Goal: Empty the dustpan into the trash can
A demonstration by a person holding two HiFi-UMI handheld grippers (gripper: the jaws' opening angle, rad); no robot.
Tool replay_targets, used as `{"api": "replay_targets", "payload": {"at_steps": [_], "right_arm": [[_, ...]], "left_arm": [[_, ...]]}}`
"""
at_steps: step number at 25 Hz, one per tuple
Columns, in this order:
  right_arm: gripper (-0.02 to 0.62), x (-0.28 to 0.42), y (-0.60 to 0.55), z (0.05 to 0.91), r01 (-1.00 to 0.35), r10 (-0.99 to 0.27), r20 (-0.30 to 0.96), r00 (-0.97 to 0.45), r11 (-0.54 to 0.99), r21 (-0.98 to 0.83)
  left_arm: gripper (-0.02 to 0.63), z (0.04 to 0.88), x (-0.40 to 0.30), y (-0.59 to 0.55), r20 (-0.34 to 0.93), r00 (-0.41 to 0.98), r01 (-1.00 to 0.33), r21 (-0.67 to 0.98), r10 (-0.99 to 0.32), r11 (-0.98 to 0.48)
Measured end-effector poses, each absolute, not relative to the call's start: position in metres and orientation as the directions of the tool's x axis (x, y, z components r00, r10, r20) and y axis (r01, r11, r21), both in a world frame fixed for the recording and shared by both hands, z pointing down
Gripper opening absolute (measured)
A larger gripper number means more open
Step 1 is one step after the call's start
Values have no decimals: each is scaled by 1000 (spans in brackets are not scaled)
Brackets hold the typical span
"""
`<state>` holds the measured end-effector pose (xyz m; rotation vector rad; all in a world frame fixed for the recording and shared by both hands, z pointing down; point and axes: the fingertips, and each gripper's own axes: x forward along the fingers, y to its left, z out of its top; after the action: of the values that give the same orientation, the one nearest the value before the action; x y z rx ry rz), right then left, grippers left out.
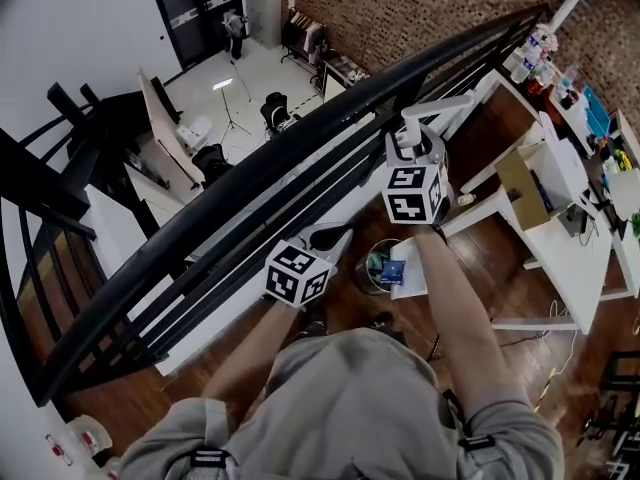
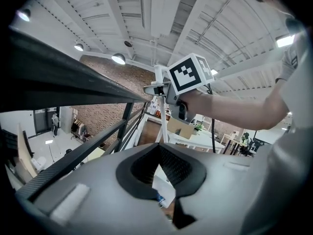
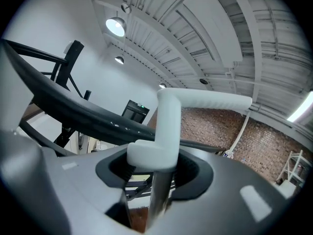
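Grips the dustpan by its long handle (image 3: 168,116) in the right gripper (image 3: 157,180), clamped by both pads on the metal shaft just under the white elbow piece, bent top grip pointing off toward 3 o'clock. Holds the pole upright. Finds the white pan (image 1: 408,253) down at 6 o'clock from the right marker cube in the head view, low over the wooden floor (image 1: 500,288), just beside the trash can (image 1: 372,263) at the pan's 9 o'clock. Shows 1 blue scrap (image 1: 392,271) at the seam between pan and can; cannot tell whether inside the pan or the can.

Judged light and rigid, but with the load far down at the pan end, so prone to swing or twist on a smooth round shaft. Best taken right where held now, under the elbow, to block any slide through the pads. Could add a 2nd hold lower on the shaft to steady the tip. Worth tipping slowly, to avoid spilling past the narrow mouth of the can.

Carries the left gripper (image 2: 159,175) empty at 8 o'clock of the right: pads slightly apart, nothing between, only the pan visible through the gap.

Counted: 1 dustpan, 1 trash can, 2 grippers, 1 black railing (image 1: 300,158) crossing from 8 to 2 o'clock ahead of both.
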<state>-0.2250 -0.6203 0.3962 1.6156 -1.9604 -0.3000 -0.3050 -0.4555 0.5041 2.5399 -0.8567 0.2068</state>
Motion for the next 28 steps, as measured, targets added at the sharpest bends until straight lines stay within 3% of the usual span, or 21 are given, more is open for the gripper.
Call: {"api": "replay_targets", "payload": {"at_steps": [13, 28], "right_arm": [[192, -249, -616, 404, -794, -934, 327, -142, 305, 527], [192, -237, -596, 393, -790, -943, 304, -135, 288, 542]], "left_arm": [[3, 506, -327, -457, 259, 780, -623, 392, -569, -677], [3, 514, -303, -450, 261, 806, -591, 415, -532, -692]]}}
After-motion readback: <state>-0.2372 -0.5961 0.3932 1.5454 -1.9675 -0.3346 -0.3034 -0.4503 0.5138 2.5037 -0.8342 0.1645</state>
